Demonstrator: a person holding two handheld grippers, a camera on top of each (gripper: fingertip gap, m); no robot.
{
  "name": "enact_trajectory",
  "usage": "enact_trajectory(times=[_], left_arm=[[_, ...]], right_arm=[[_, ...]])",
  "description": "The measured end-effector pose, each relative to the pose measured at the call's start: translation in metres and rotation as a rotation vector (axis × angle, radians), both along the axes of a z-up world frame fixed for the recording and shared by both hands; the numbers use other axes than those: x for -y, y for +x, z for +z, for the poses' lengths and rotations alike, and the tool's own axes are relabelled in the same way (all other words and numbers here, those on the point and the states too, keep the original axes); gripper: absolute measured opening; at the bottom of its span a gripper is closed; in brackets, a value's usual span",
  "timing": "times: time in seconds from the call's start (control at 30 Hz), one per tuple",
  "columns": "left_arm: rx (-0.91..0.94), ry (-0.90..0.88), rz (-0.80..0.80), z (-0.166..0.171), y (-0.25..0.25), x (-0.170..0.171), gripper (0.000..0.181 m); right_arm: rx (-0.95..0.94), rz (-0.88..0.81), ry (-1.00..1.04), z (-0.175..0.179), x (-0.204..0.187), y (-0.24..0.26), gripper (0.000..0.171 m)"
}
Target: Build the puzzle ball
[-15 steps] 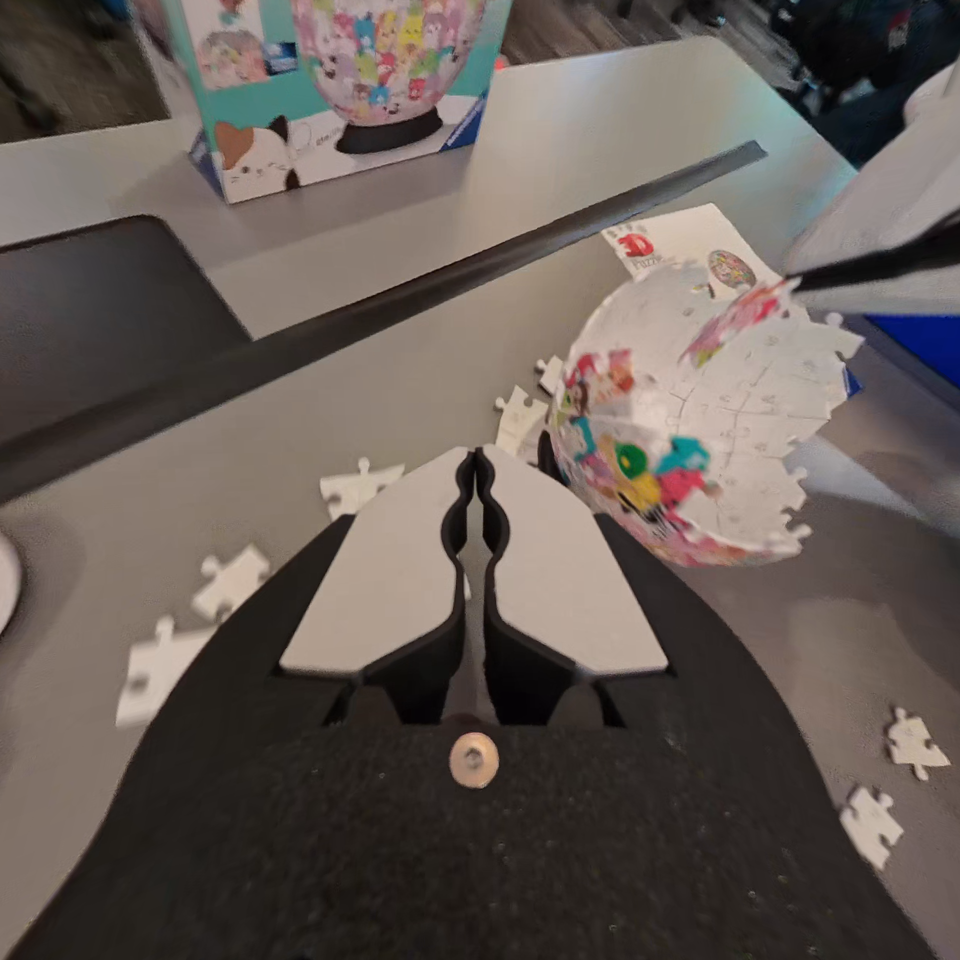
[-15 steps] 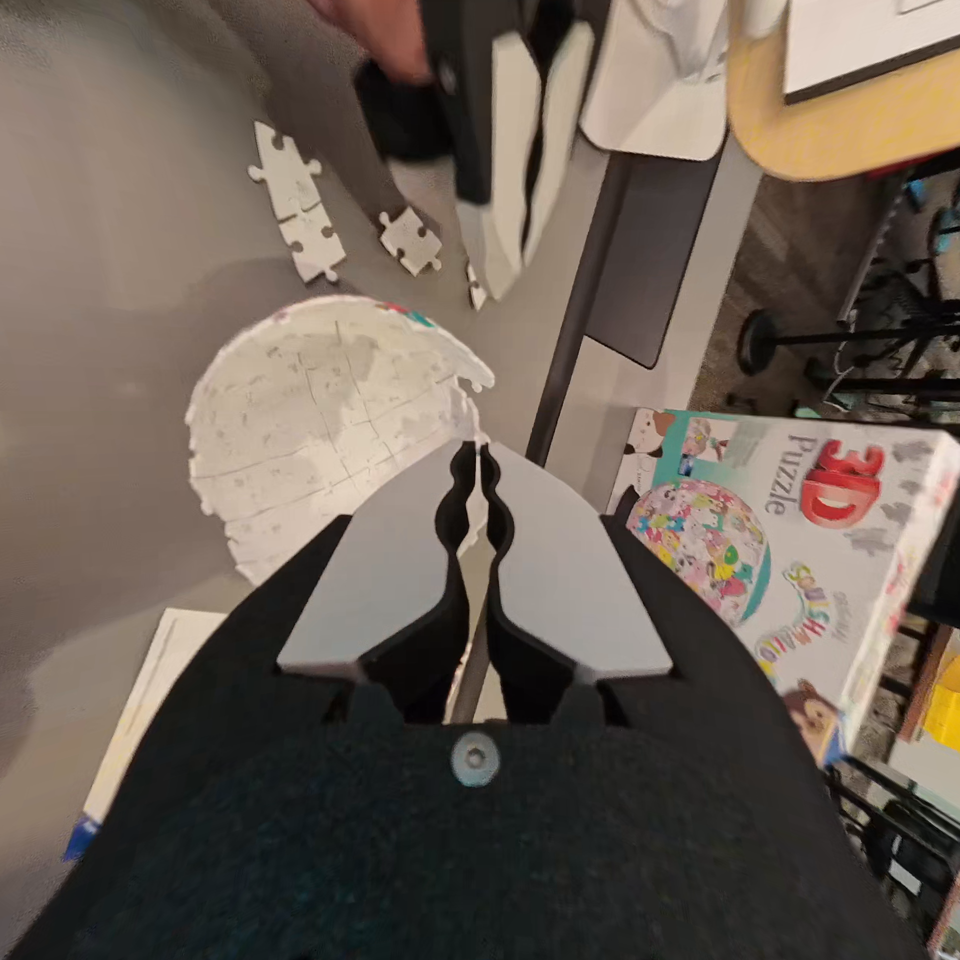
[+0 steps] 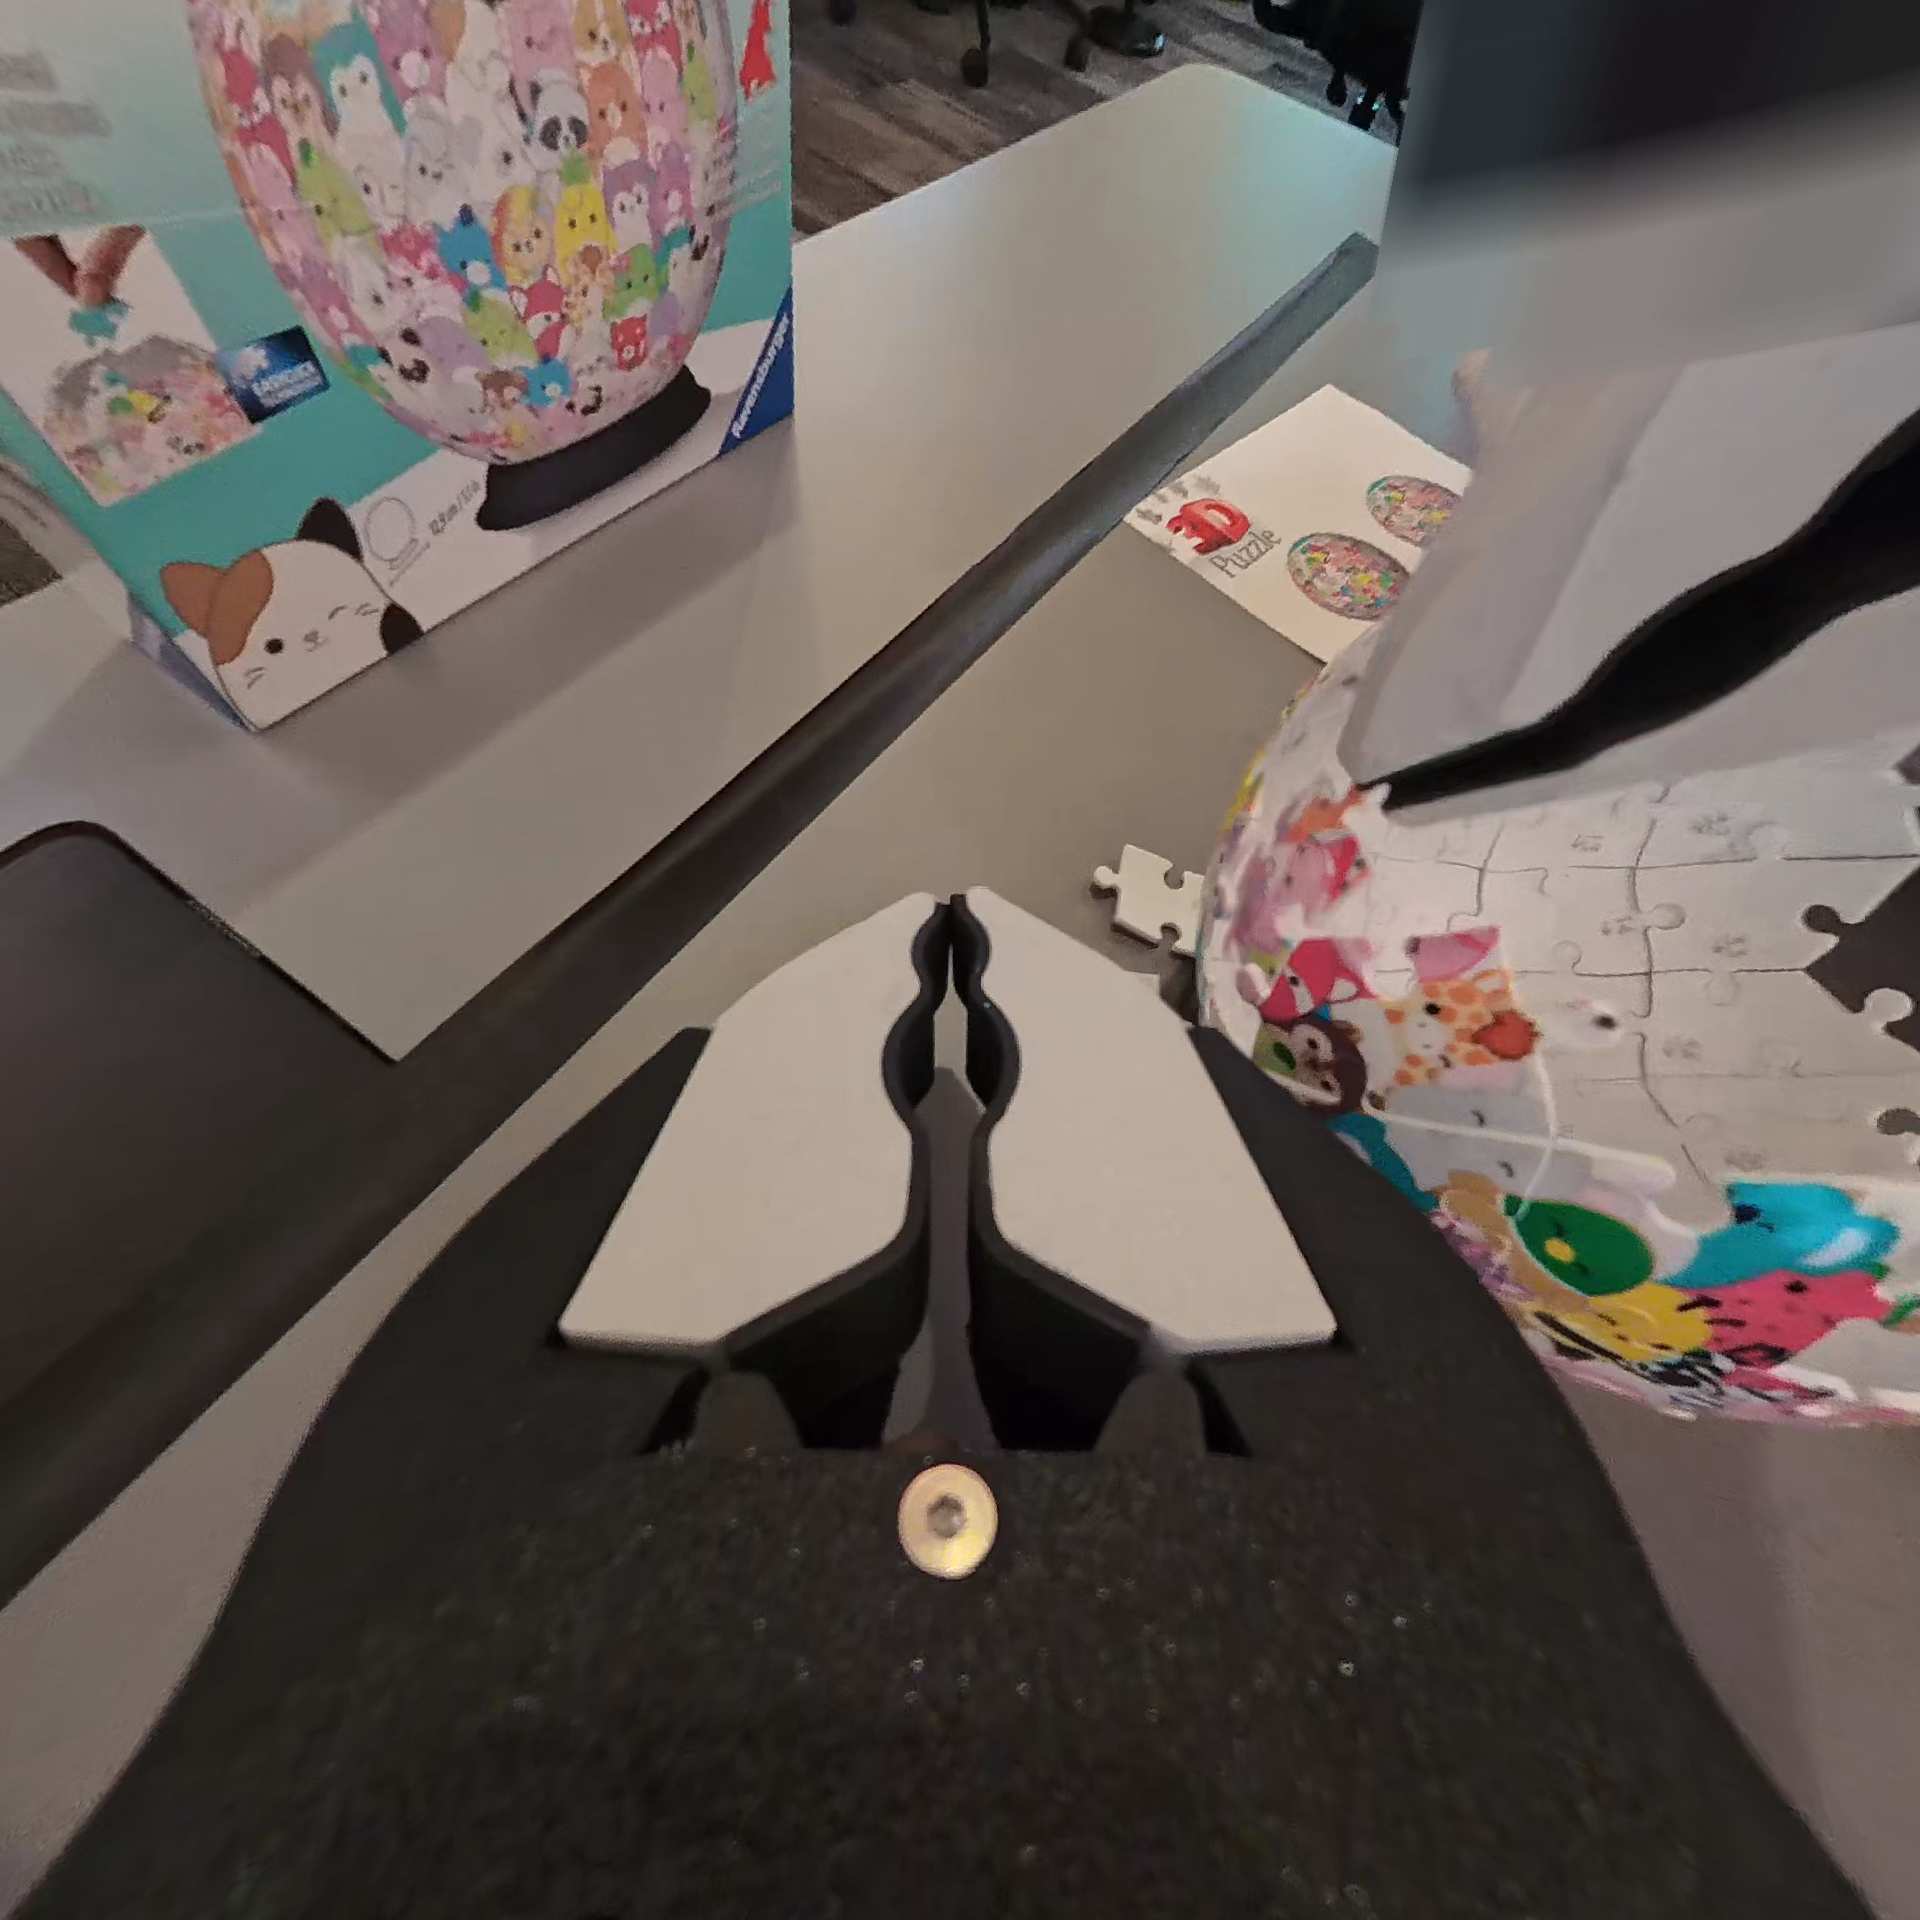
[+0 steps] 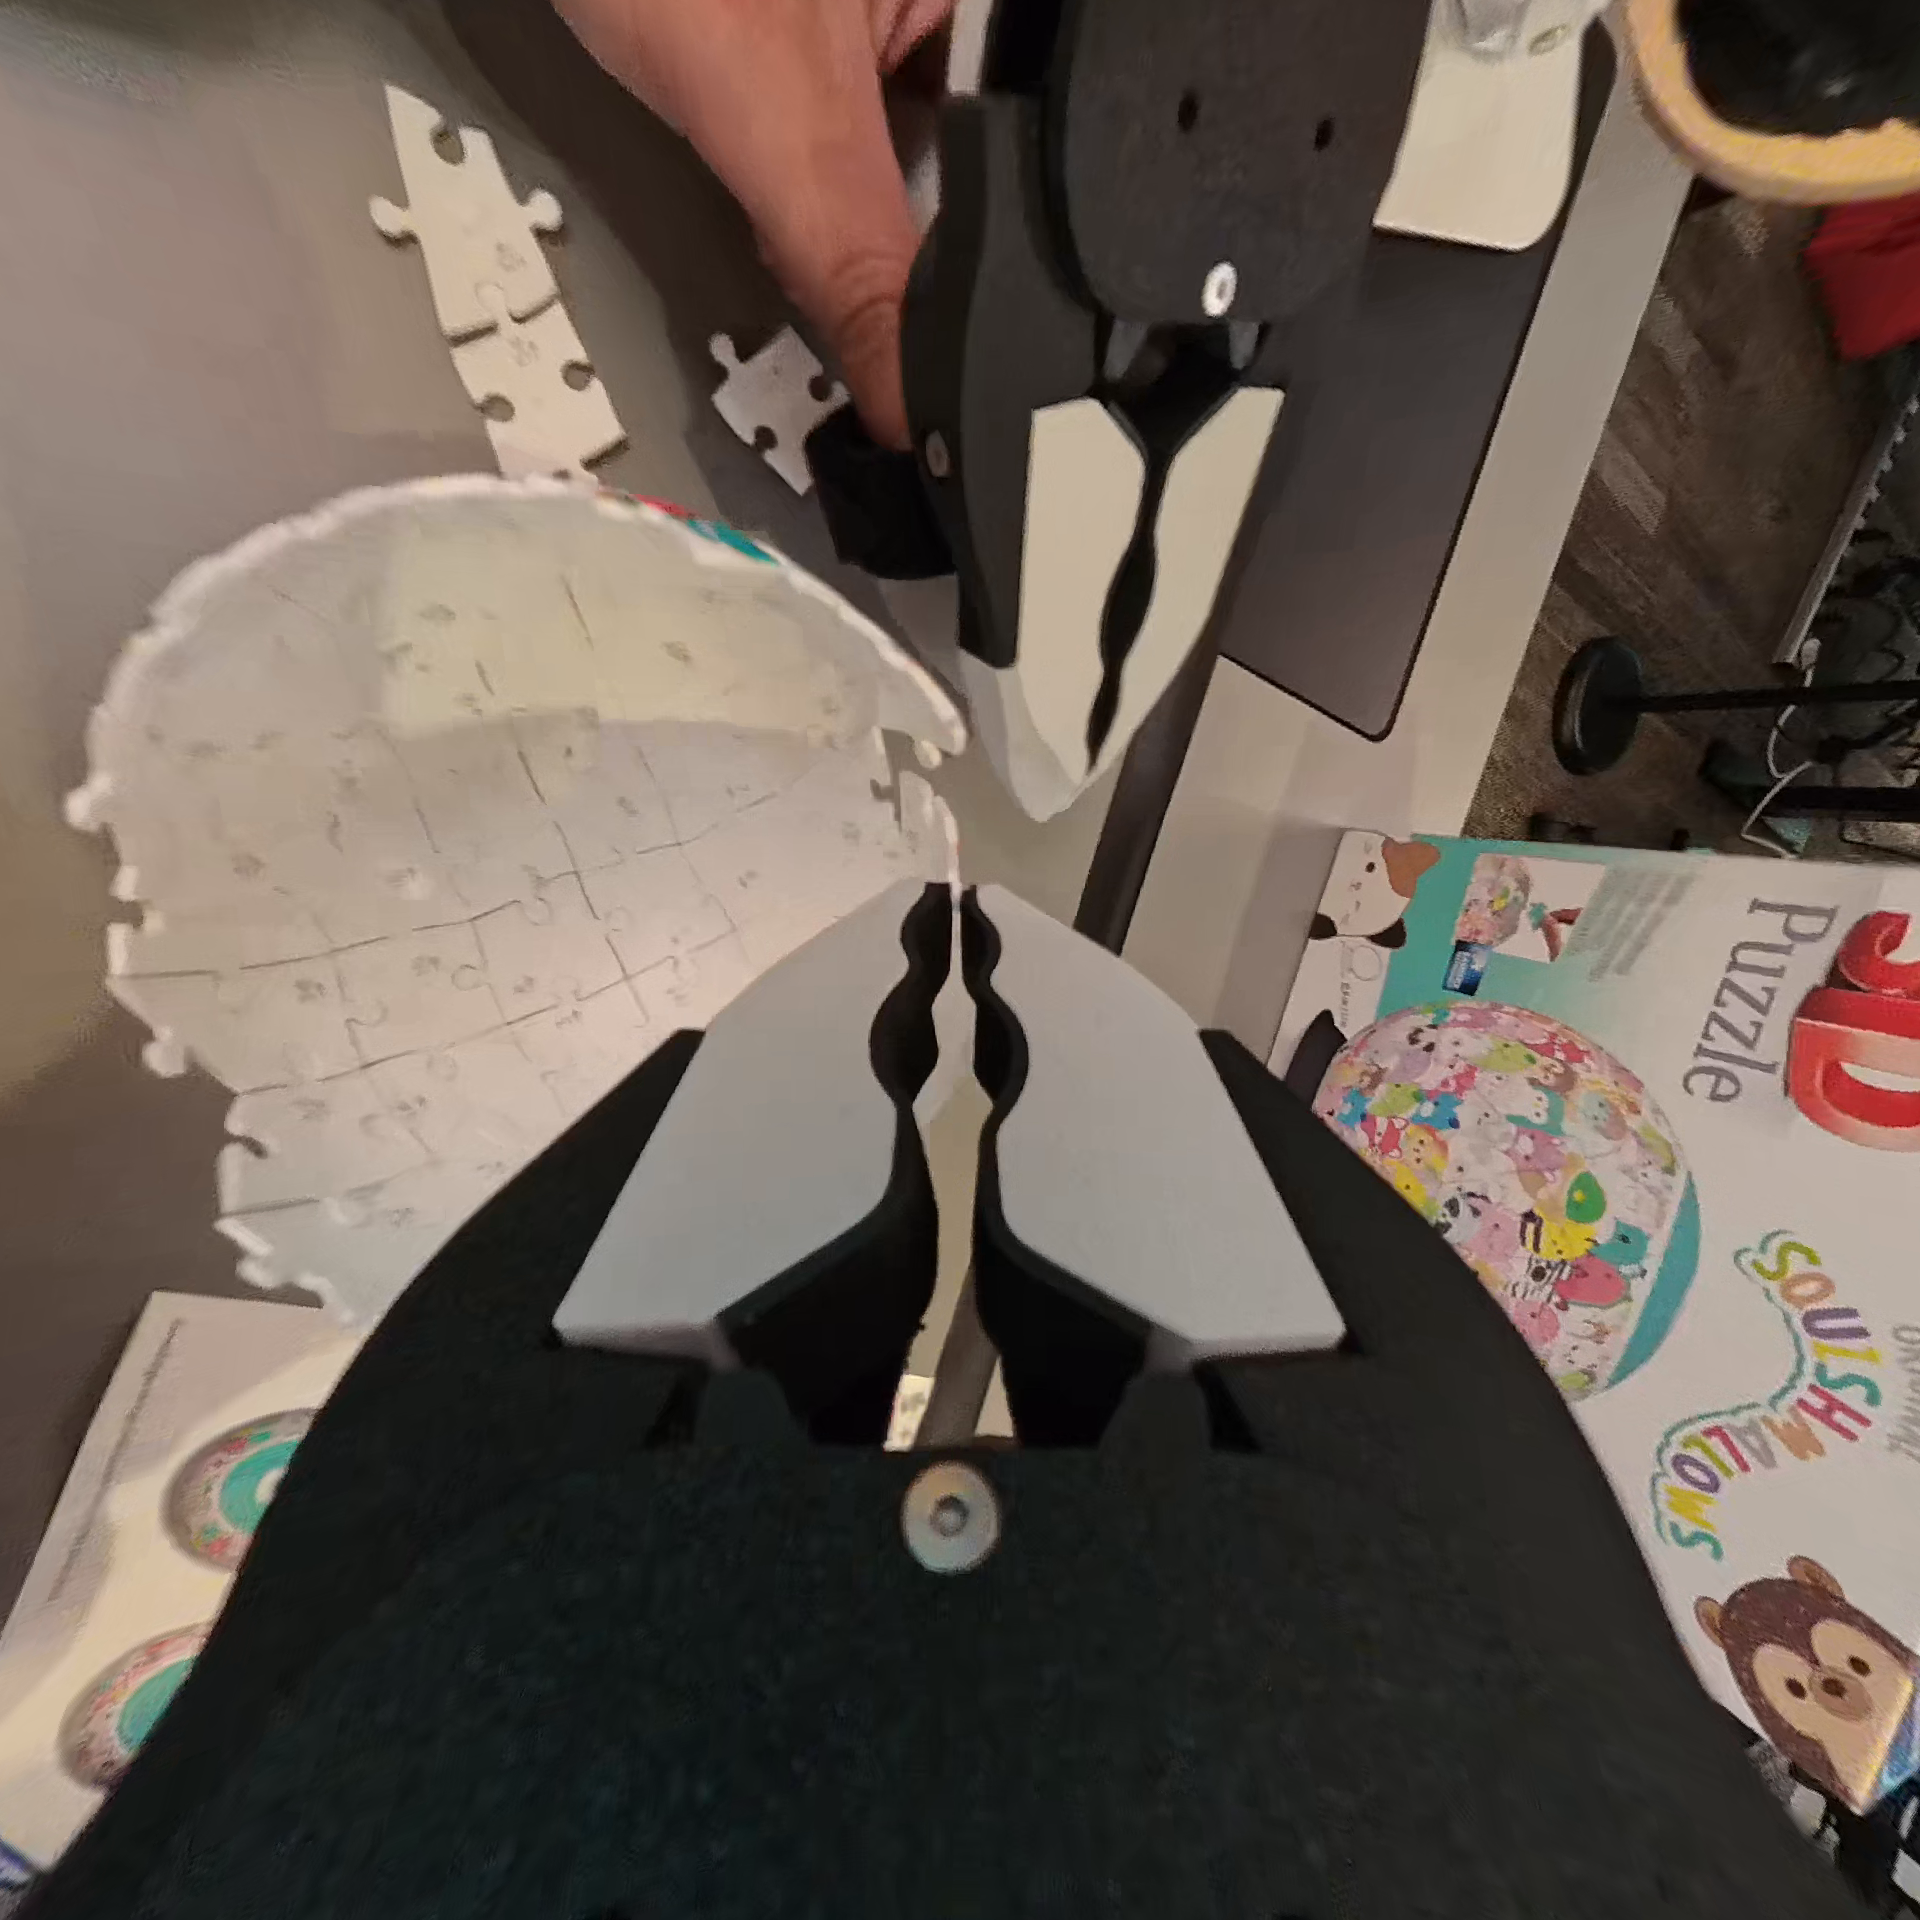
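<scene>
- While both wrist views are showing the grey table [image 3: 644, 790], the half-built puzzle ball [image 3: 1621, 1039] is sitting on it as an open shell, white inside facing up, printed side outward.
- Left gripper [image 3: 951, 914] is sitting clenched, tips meeting, nothing between them; it is hovering just left of the shell, not touching it as far as I can tell.
- Right gripper [image 4: 954, 902] is clamping the shell's rim: a thin white edge is running between its tips in the right wrist view. In the left wrist view its fingers [image 3: 1538, 644] are coming down onto the top edge of the shell.
- Shell rim is jagged on the far side, with tabs sticking out.
- Loose pieces are lying white side up: a joined strip [image 4: 499, 301] and a single piece [image 4: 779, 400] beyond the shell, plus one piece [image 3: 1148, 894] touching or just beside the shell's base in the left view.
- A hand [image 4: 790, 177] is gripping the left tool's handle.
- Puzzle box [image 3: 416, 343] is standing upright on the far table section, past the dark gap strip [image 3: 831, 686], well apart from the shell.
- Instruction sheet [image 3: 1309, 520] is lying flat behind the shell, partly under it in the right view.
- Dark mat [image 3: 156, 1091] is lying at left.
</scene>
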State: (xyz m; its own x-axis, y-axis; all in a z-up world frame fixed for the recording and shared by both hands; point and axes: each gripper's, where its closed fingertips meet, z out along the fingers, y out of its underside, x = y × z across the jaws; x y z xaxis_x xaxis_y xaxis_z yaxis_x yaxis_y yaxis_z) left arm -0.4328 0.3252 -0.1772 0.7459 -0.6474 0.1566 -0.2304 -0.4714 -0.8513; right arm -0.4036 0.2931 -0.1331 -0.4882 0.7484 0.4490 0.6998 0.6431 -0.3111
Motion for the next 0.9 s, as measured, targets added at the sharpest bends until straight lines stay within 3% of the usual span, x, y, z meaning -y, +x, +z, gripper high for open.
enact_trajectory(times=[0.9], left_arm=[[0.05,0.06,-0.075,0.013,0.016,0.009,0.0]], right_arm=[[-0.025,0.057,-0.004,-0.003,0.004,-0.012,0.002]])
